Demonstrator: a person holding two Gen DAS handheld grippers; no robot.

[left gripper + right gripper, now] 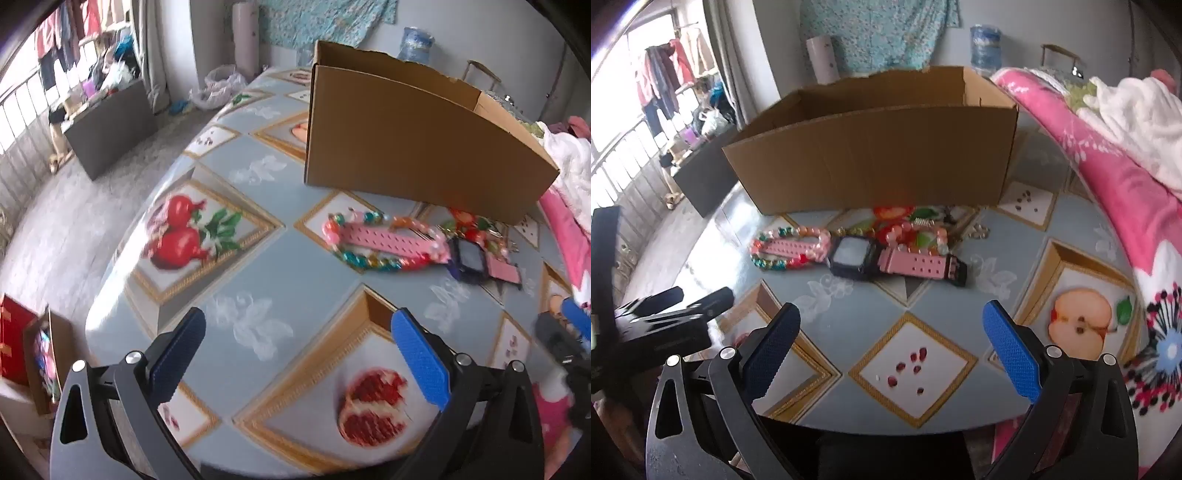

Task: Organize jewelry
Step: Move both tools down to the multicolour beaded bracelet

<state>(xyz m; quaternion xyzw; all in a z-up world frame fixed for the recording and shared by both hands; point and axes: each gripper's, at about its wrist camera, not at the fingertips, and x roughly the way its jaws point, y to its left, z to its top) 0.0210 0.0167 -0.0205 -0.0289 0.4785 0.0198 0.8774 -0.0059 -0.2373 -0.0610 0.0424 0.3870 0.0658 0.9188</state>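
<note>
Both grippers, left gripper (297,354) and right gripper (892,350), hover spread wide, empty. Pink watch (864,258) and bead bracelet (786,247) lie before cardboard box (871,162). Approach low, straddle one piece only.

This is a lived-in room of a home, not a workplace. The bench (960,295) wears a household oilcloth printed with pomegranates and apple halves. Beyond it, at twelve o'clock in the right wrist view, a turquoise patterned cloth (879,33) hangs on the pale wall beside a large water jug (985,48). At ten o'clock, clothes on a line (665,70) hang before a bright barred window. At three o'clock a pink flowered blanket (1115,177) lies heaped with white fabric. An open cardboard box (871,162) stands on the bench.
</note>
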